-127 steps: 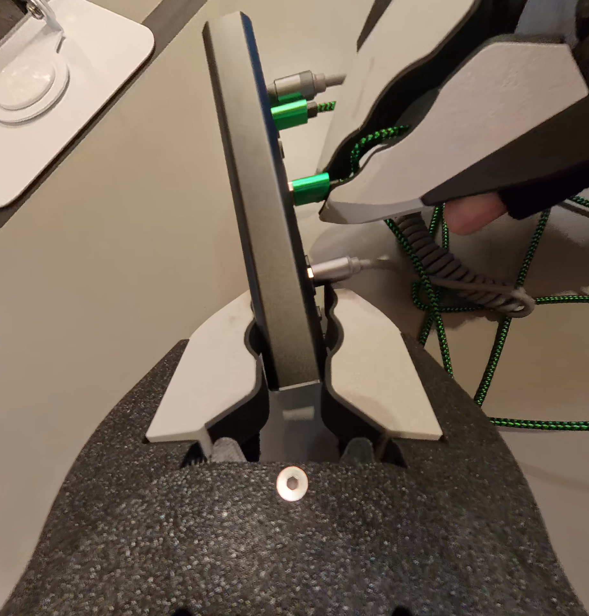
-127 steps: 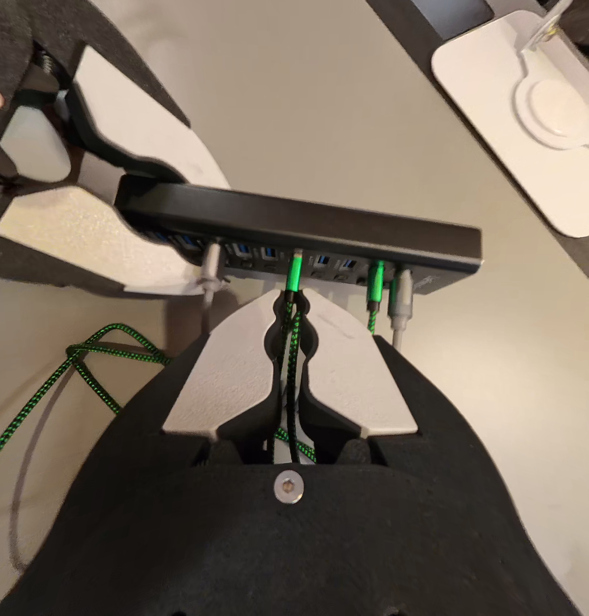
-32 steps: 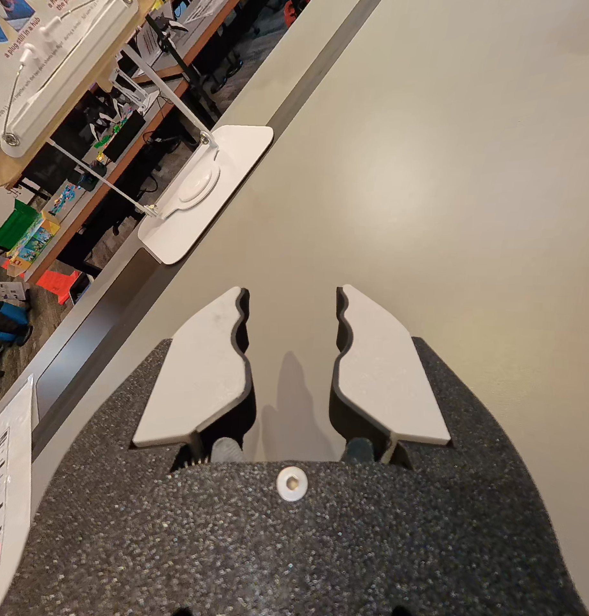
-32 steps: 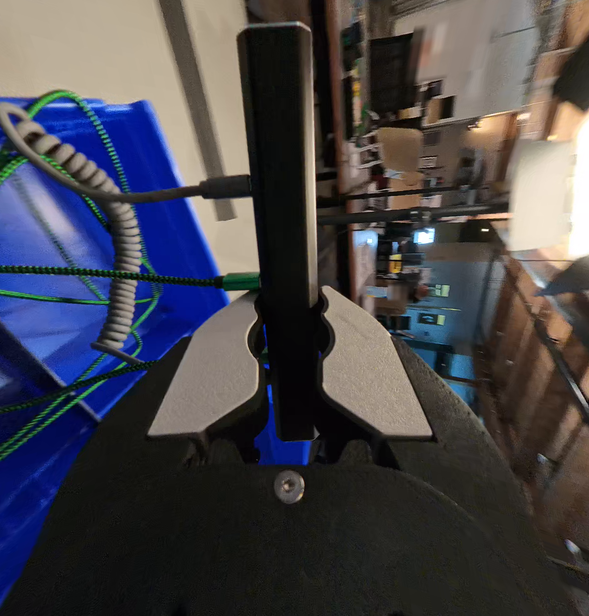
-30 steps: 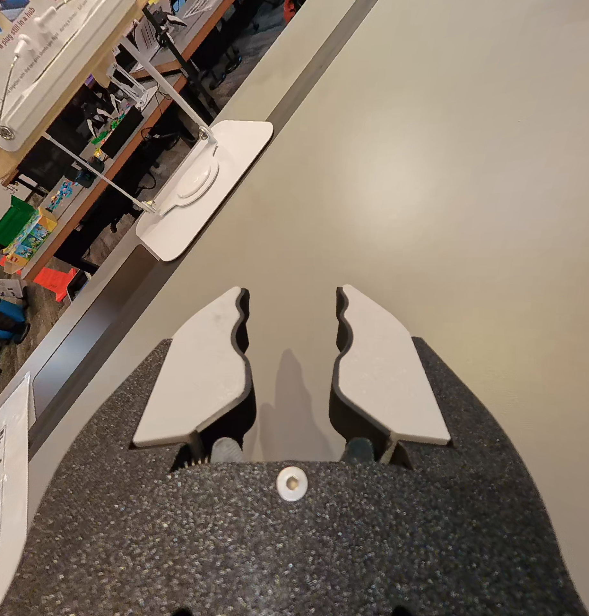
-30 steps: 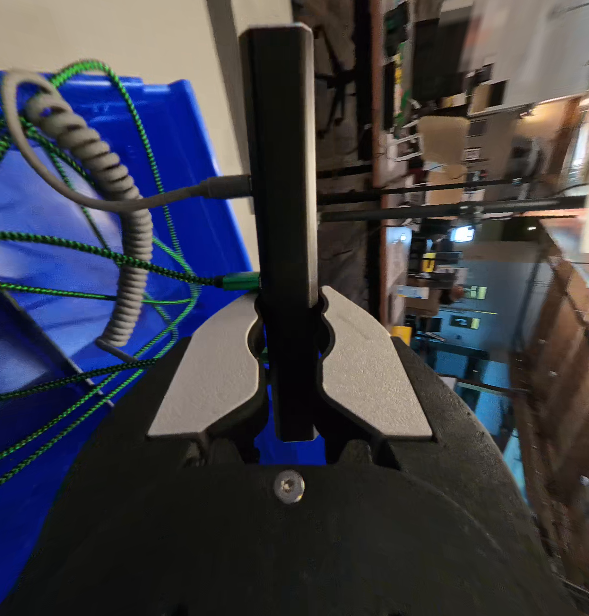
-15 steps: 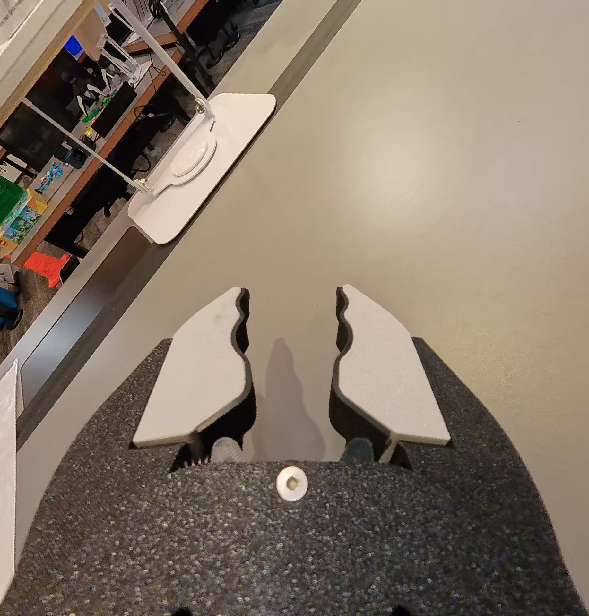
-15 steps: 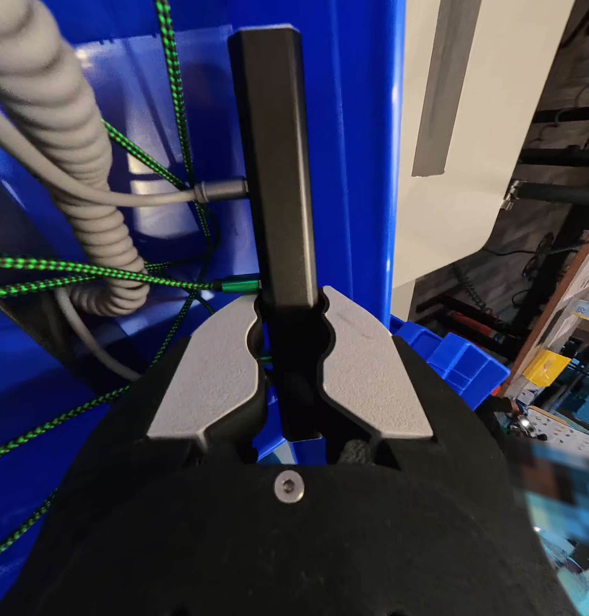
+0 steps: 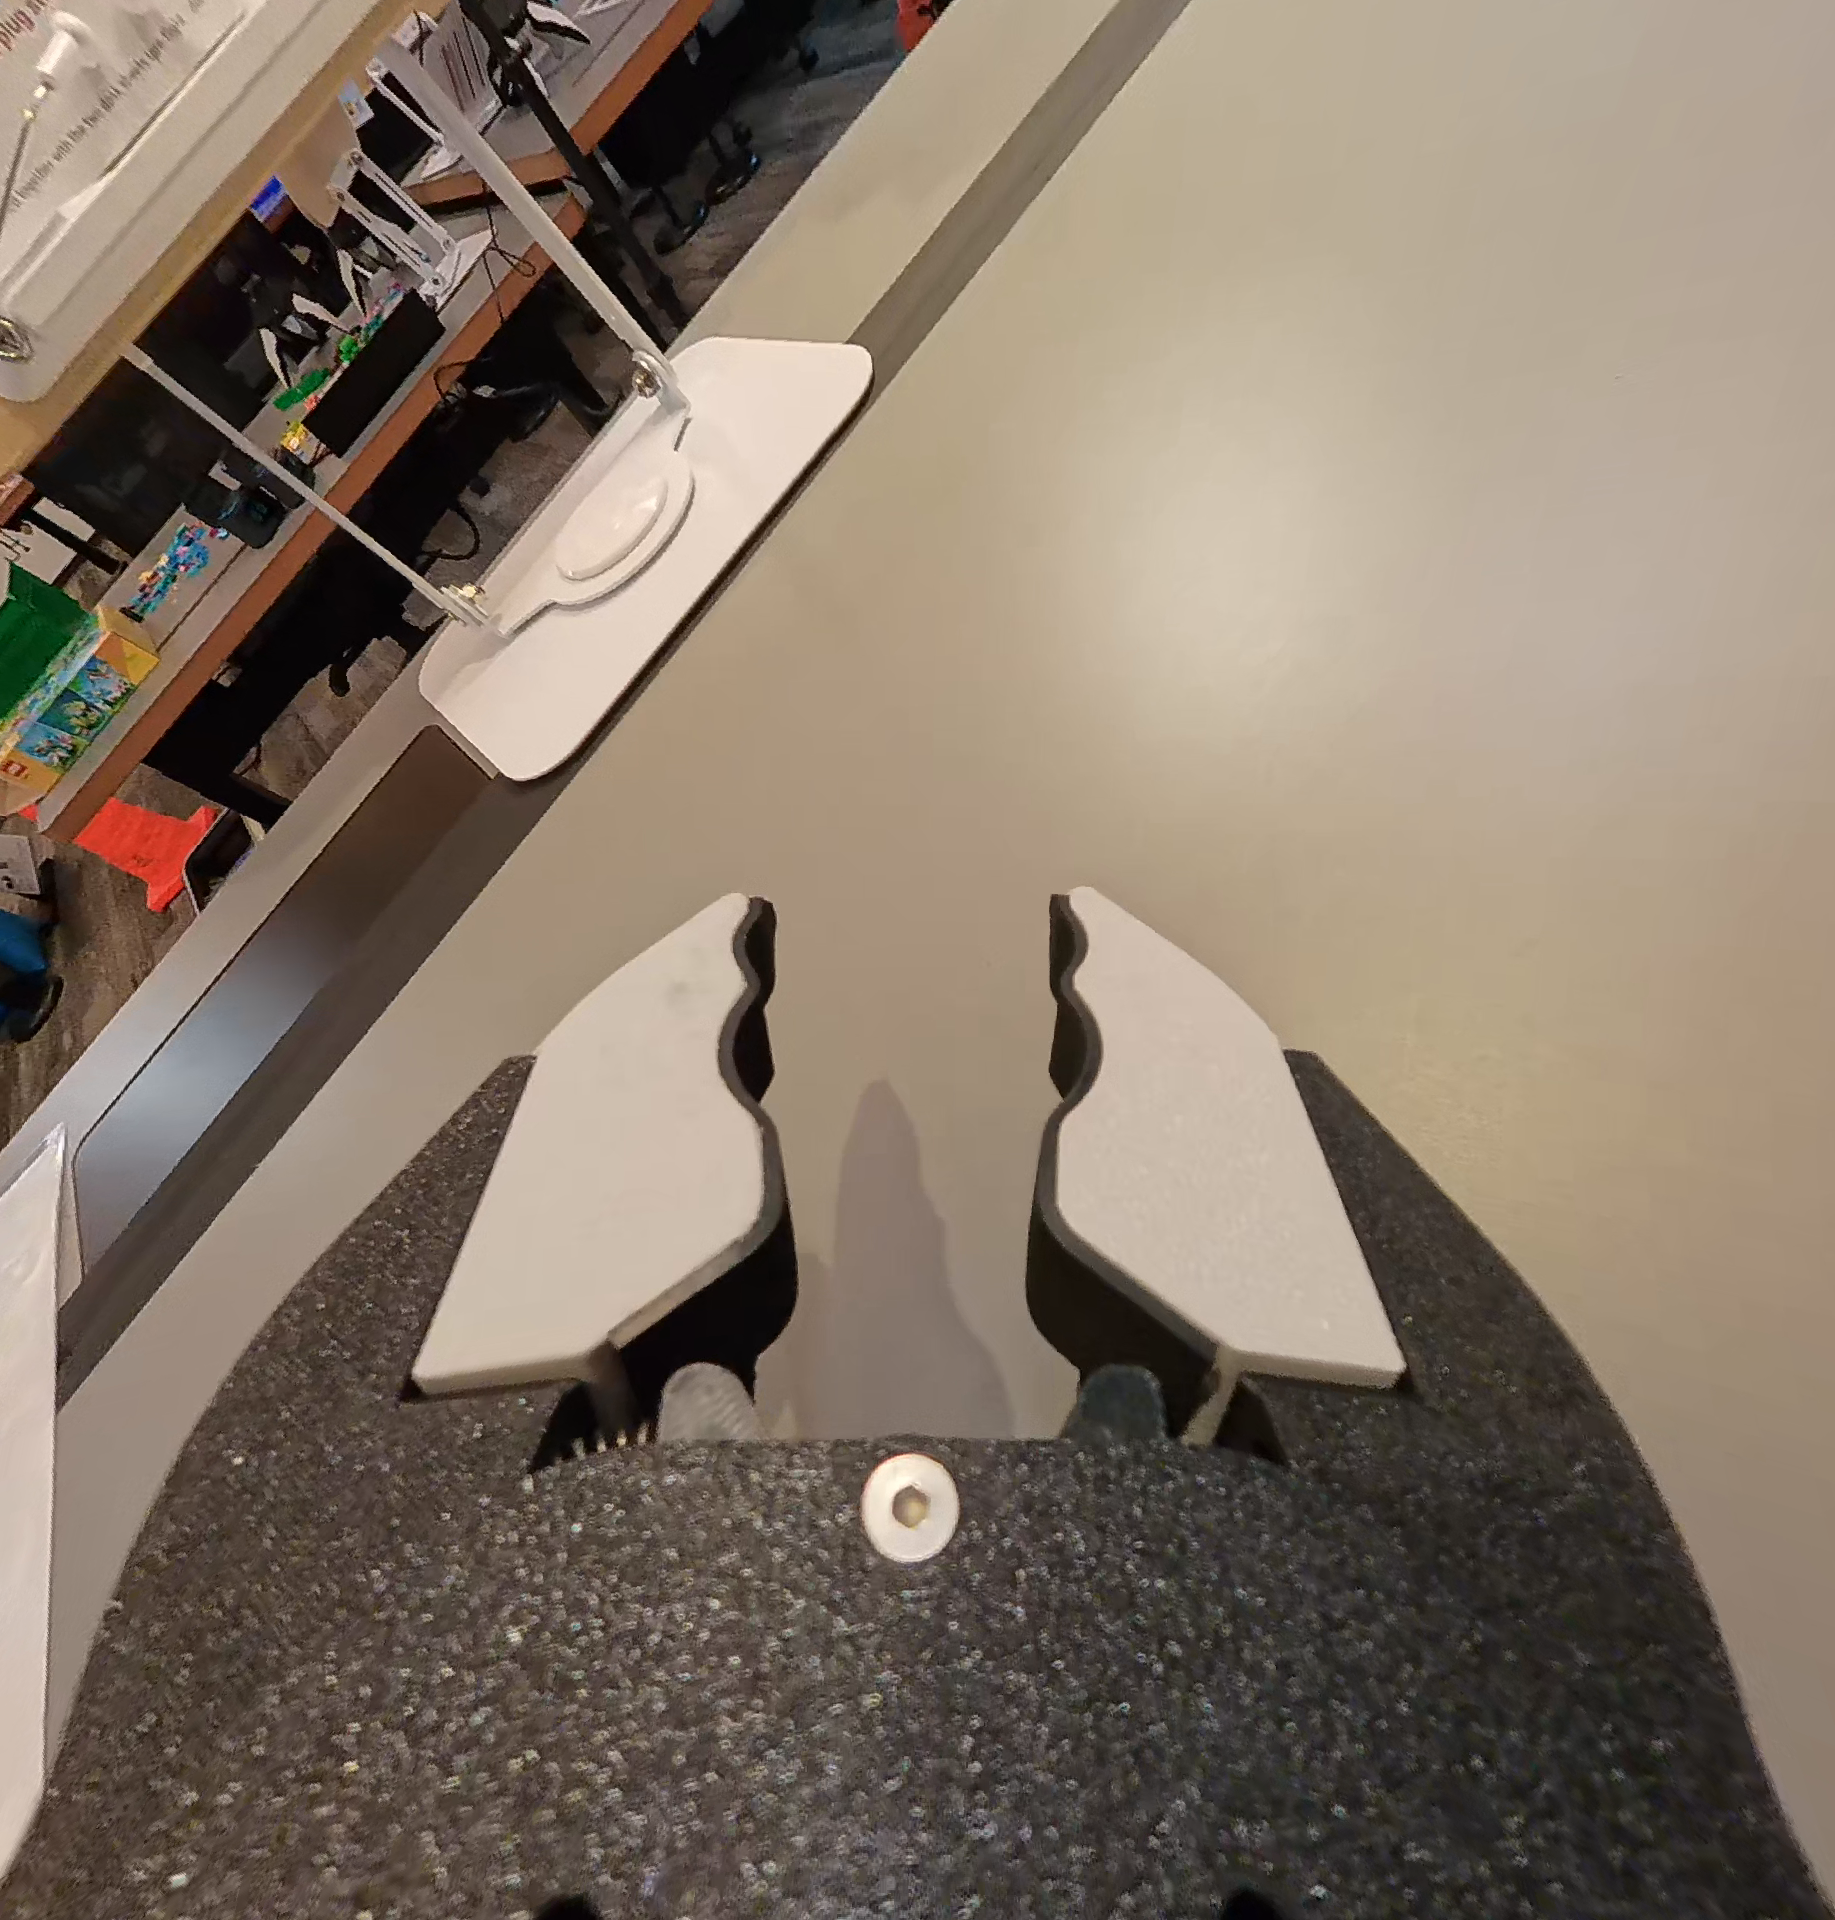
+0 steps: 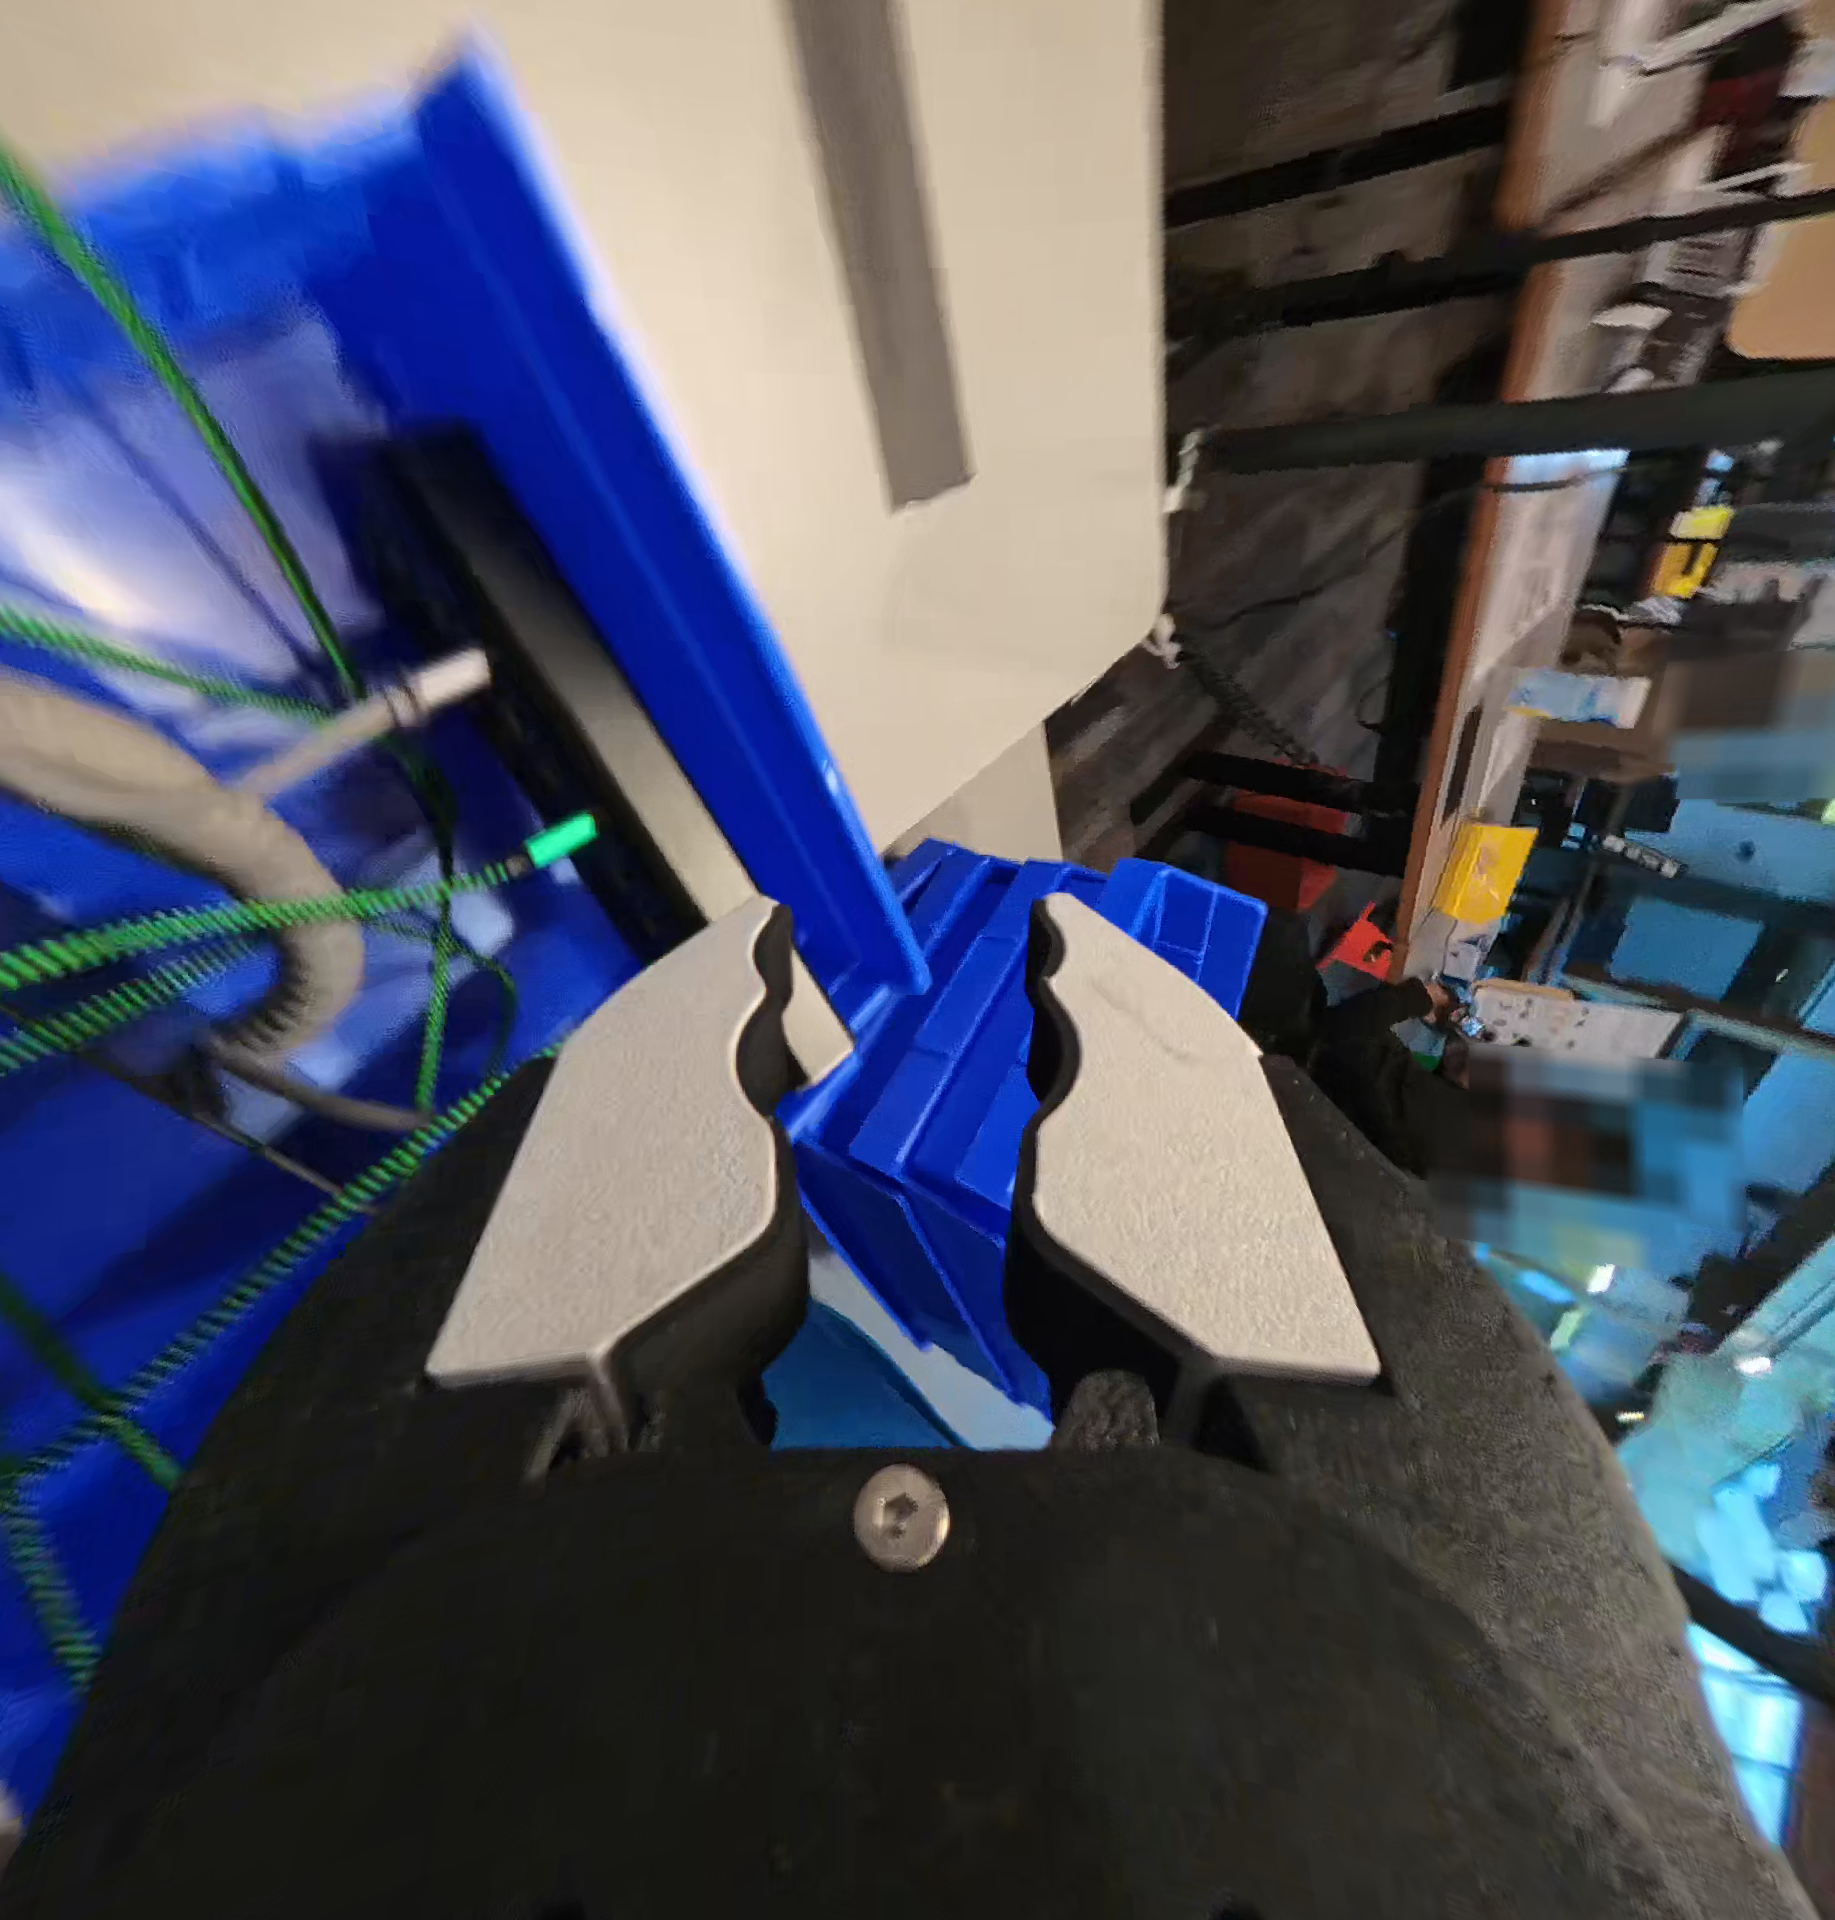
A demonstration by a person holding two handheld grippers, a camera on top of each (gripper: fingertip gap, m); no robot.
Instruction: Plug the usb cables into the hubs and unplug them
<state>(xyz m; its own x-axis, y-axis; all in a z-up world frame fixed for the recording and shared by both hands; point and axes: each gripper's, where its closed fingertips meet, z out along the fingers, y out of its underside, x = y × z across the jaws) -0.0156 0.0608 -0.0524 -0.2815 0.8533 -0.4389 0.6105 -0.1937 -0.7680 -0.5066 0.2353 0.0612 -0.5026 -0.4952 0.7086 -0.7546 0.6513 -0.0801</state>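
Hovering over a bare beige desk [image 9: 1360, 520], the left gripper [image 9: 911, 914] gapes empty; the right gripper [image 10: 905, 920], parted, holds nothing beside a blue bin [image 10: 622, 582] in a cluttered workshop.

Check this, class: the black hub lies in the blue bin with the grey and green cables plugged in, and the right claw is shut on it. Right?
Not quite. The right wrist view shows the right claw open, holding nothing; the black hub lies in the blue bin, grey cable and green cable plugged in.

Left claw [image 9: 911, 997], right claw [image 10: 905, 997]: agape, empty
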